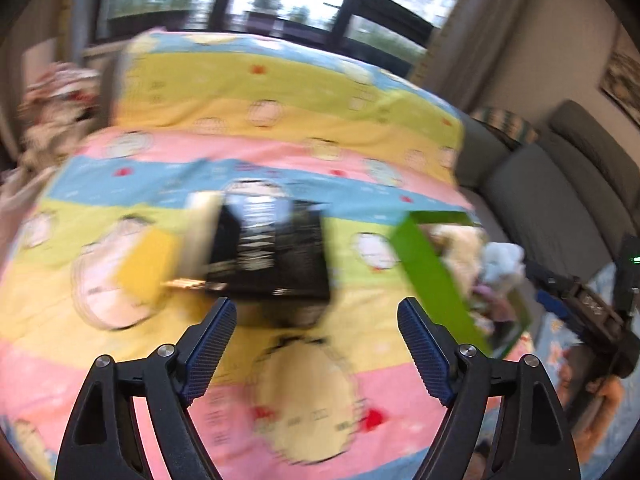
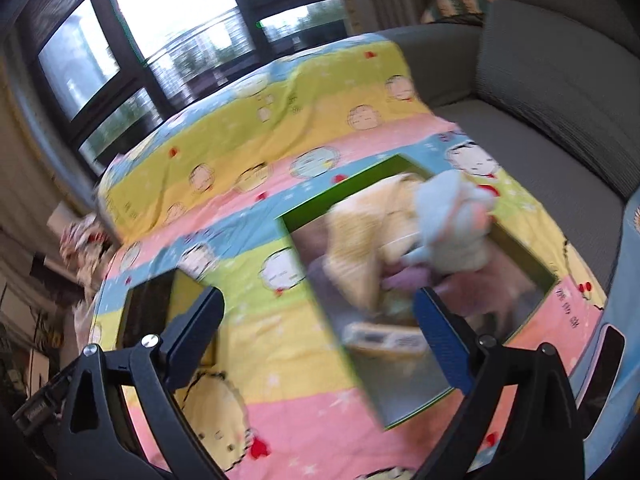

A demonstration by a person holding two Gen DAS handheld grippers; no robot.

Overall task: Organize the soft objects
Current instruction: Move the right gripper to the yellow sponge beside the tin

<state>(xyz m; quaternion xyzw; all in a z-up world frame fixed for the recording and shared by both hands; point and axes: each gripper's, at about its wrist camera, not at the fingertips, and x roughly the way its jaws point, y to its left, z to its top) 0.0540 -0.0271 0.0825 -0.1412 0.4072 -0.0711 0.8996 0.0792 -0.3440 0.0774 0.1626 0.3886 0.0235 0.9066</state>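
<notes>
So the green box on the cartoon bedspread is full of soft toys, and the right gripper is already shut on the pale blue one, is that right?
Not quite. In the right wrist view the right gripper is open and holds nothing. The pale blue toy lies on the pile in the green box on the bedspread.

Black plastic two-finger left gripper (image 1: 317, 312), ribbed blue pads (image 1: 210, 350), silver screws; matching black right gripper (image 2: 318, 304), blue-padded too.
</notes>
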